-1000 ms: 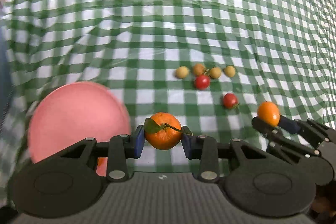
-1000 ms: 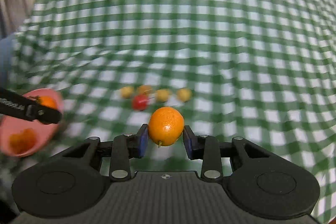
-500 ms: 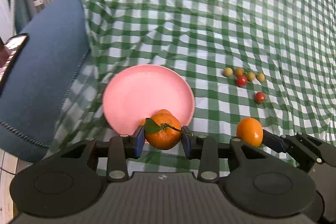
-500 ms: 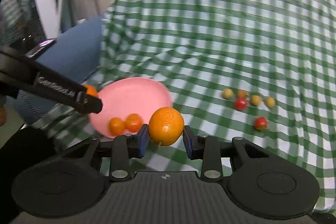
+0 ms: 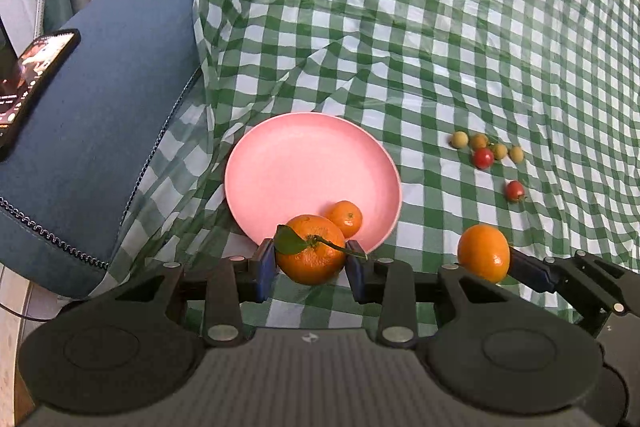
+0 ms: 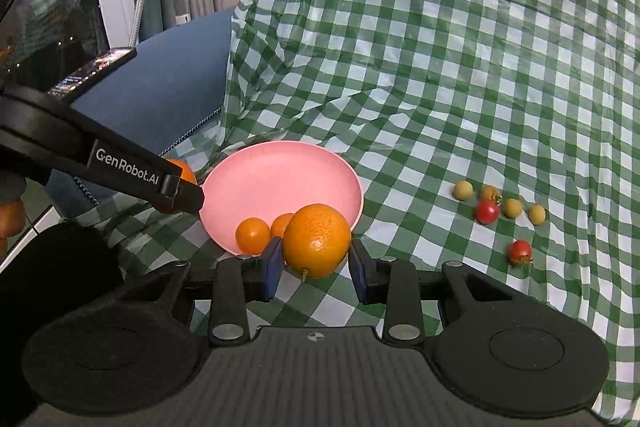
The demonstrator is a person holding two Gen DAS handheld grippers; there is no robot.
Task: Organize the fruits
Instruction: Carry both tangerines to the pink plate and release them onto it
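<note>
- Gripping a leafy tangerine [image 5: 310, 251], the left gripper [image 5: 311, 265] is pinching it between its blue pads [image 5: 265, 263], one pad on each flank, the jaws narrowed to the fruit's width; the stem and green leaf are sticking out across the top
- Holding a smooth orange [image 6: 317, 239] the same way, the right gripper [image 6: 316, 265] is clamping it at mid-height between its own pads, the little stem nub pointing down and toward the camera
- Hanging over the near rim of the pink plate [image 5: 280, 163], the tangerine is sitting just in front of the small oranges [image 6: 253, 235] already lying in the plate's near part
- Sitting to the right of the plate in the left wrist view, the orange is appearing over bare cloth, beside the rim rather than above the dish
- Judging by this, the step in hand is delivering both citrus fruits to the plate; the next move is calling for carrying each fruit further in over the open pink surface, lowering it clear of the fruit already there, then easing the jaws apart so nothing is rolling off
- Waiting well apart on the green checked cloth [image 5: 440, 27] are the cherry tomatoes [image 6: 487, 211] and small yellow fruits [image 6: 463, 189], not yet sorted
</note>
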